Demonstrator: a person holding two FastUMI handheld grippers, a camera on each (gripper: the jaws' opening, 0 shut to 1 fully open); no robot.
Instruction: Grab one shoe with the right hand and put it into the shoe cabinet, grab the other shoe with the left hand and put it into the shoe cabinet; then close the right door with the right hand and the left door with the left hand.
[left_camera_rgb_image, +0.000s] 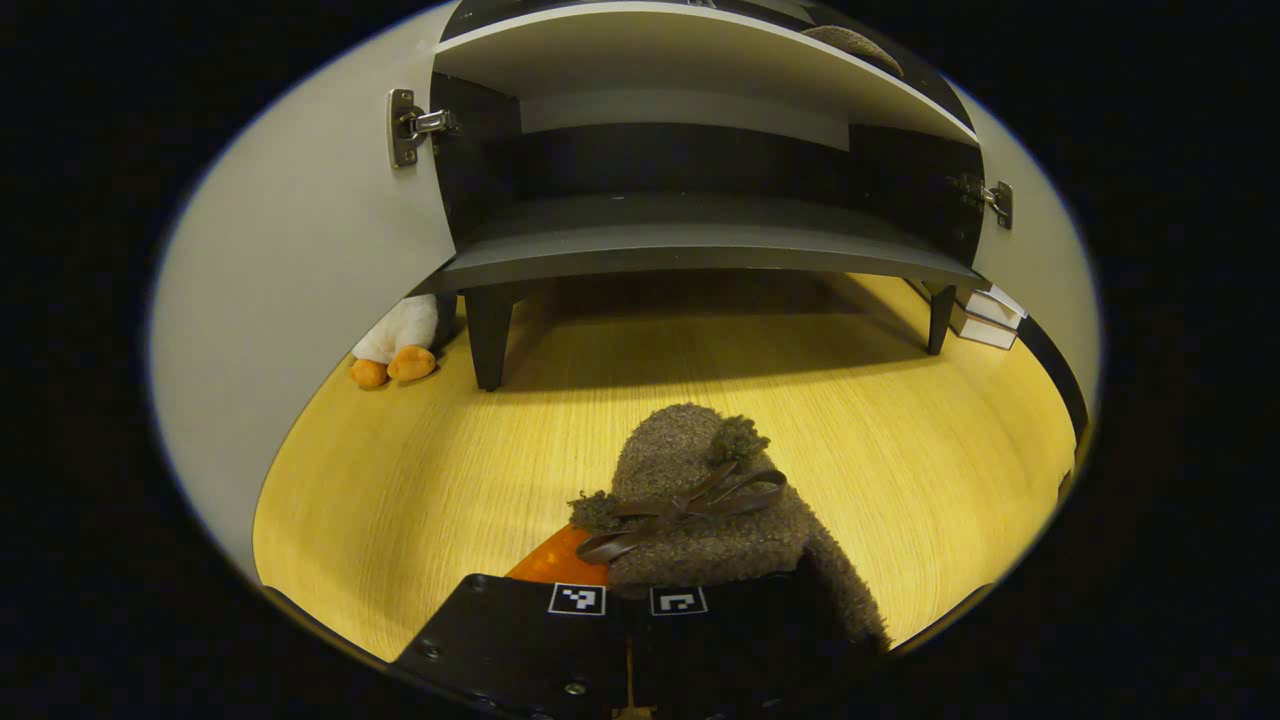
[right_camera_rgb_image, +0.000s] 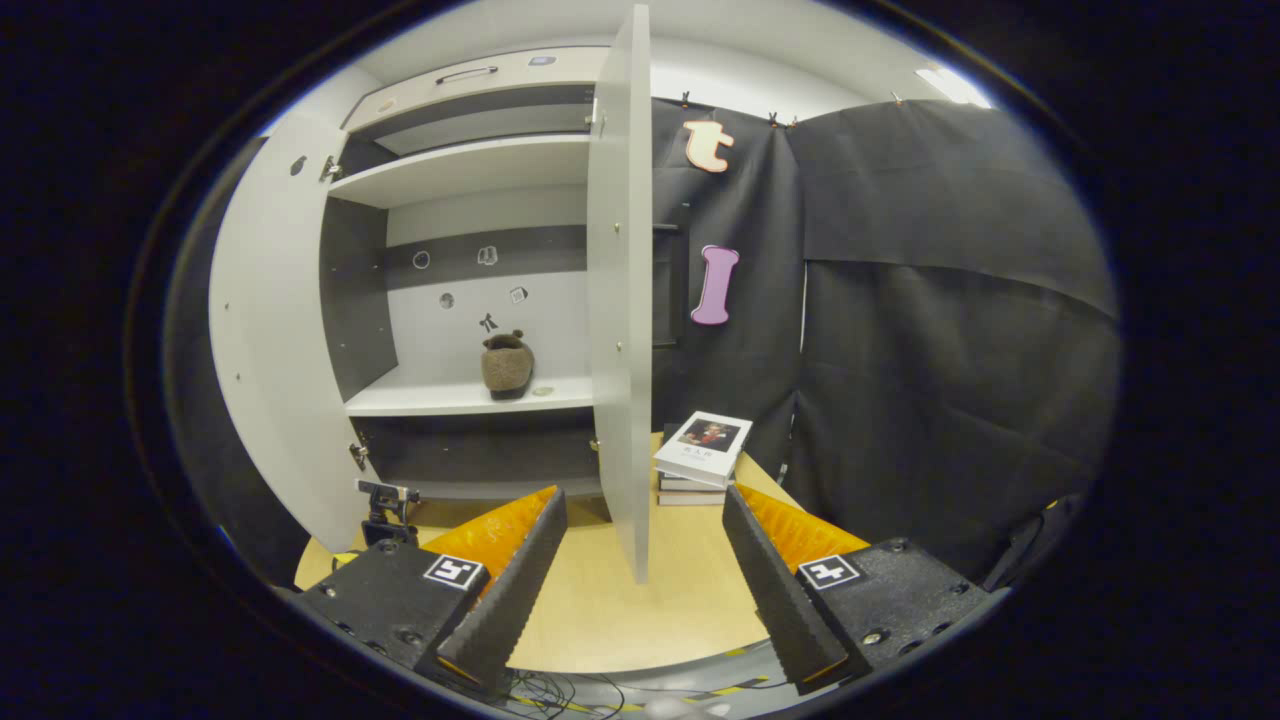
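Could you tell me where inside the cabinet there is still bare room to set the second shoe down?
The dark lower shelf, between the two door hinges, lies bare. On the white shelf, the stretch left of the first shoe is free; the right end is crowded by that shoe. The second shoe sits in the left hand-held gripper.

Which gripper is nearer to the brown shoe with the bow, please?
Left. The left gripper is shut on the shoe with the bow; the right gripper hangs open, facing the cabinet's right door.

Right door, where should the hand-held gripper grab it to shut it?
Grip the right door by its free vertical edge, low down, coming straight from the front. It stands open and edge-on, directly between the open fingers of the right hand-held gripper.
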